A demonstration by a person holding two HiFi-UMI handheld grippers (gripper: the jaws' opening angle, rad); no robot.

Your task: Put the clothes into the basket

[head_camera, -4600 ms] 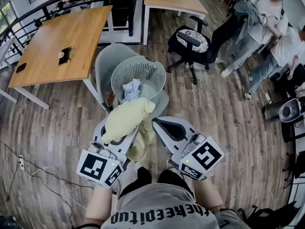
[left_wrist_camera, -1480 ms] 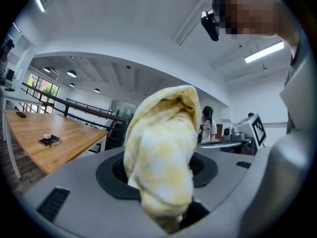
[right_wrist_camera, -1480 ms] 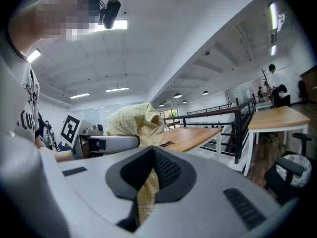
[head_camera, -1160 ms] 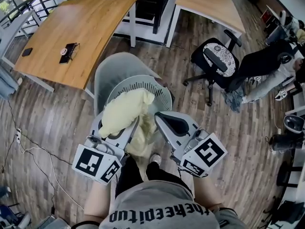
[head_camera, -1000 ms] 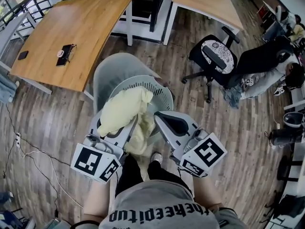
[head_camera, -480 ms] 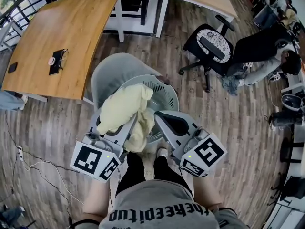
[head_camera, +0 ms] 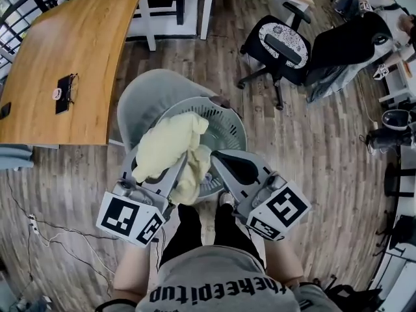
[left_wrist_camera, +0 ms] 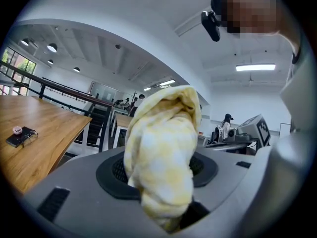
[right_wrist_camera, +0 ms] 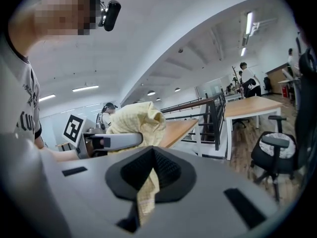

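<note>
A pale yellow garment (head_camera: 168, 147) is bunched over my left gripper (head_camera: 170, 174), and its lower fold hangs against the near rim of the grey slatted laundry basket (head_camera: 229, 121). In the left gripper view the garment (left_wrist_camera: 163, 148) fills the jaws of the left gripper (left_wrist_camera: 166, 205), which is shut on it. My right gripper (head_camera: 218, 160) is beside it over the basket's near edge. In the right gripper view the right gripper (right_wrist_camera: 144, 195) pinches a thin strip of the same yellow garment (right_wrist_camera: 143, 120). The garment hides most of the basket's inside.
The basket rests on a grey shell chair (head_camera: 140, 99). A wooden table (head_camera: 58, 51) holding a small dark device (head_camera: 63, 86) stands at the left. A black office chair (head_camera: 281, 44) and a dark jacket (head_camera: 344, 41) are at the upper right. Cables (head_camera: 45, 239) lie on the floor at the left.
Both grippers, still holding the yellow garment, have come forward and down towards the basket. The garment's hanging fold now lies over the near rim.
</note>
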